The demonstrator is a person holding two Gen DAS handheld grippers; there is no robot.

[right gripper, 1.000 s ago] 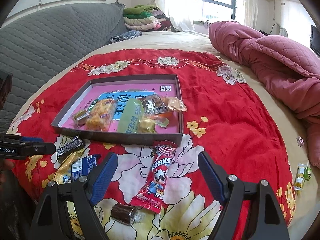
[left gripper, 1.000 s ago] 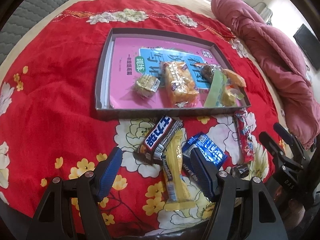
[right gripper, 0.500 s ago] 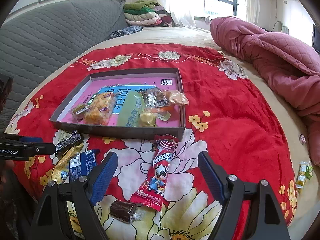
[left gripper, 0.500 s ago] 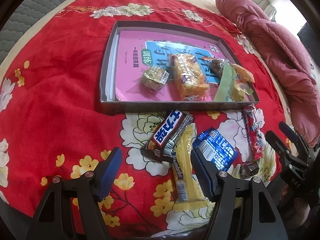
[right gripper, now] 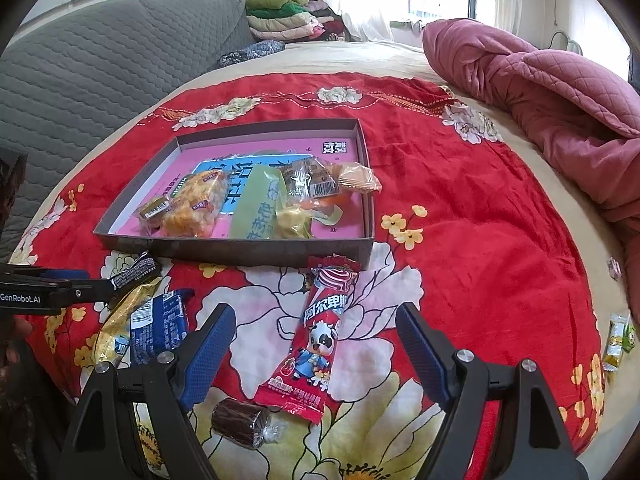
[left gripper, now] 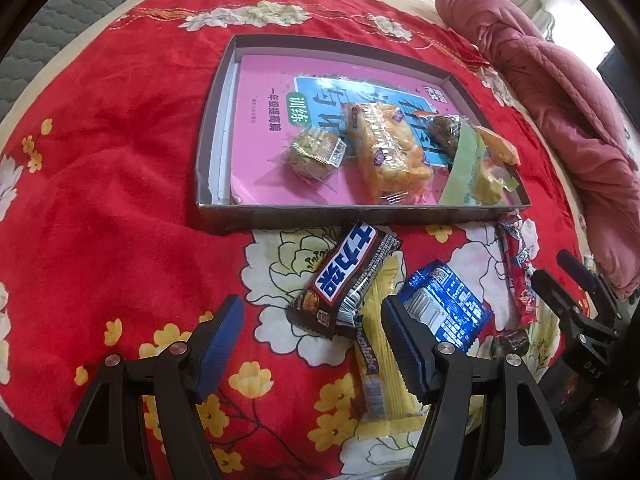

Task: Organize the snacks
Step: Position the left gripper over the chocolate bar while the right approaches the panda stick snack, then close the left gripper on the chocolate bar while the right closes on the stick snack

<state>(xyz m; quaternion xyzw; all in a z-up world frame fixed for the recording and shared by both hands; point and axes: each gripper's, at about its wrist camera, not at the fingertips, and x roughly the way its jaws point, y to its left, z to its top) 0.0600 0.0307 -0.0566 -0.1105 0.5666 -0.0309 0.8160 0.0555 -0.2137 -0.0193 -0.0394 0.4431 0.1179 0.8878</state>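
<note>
A shallow grey box (left gripper: 360,216) (right gripper: 240,250) with a pink book inside holds several wrapped snacks, among them an orange cake pack (left gripper: 386,148) and a green packet (right gripper: 258,204). In front of it on the red cloth lie a brown chocolate bar (left gripper: 346,278), a yellow bar (left gripper: 384,360), a blue packet (left gripper: 444,304) (right gripper: 160,326), a red cow-print stick pack (right gripper: 320,332) (left gripper: 518,272) and a small dark candy (right gripper: 240,422). My left gripper (left gripper: 312,344) is open just short of the chocolate bar. My right gripper (right gripper: 316,344) is open over the red stick pack.
A pink quilt (right gripper: 560,92) is heaped at the right. A grey quilted headboard (right gripper: 100,68) stands at the left. Two small green-yellow packets (right gripper: 618,338) lie at the cloth's right edge. Folded clothes (right gripper: 288,16) are stacked at the back.
My left gripper has moved forward and lower toward the chocolate bar. My right gripper has edged forward over the red stick pack. Both stay open.
</note>
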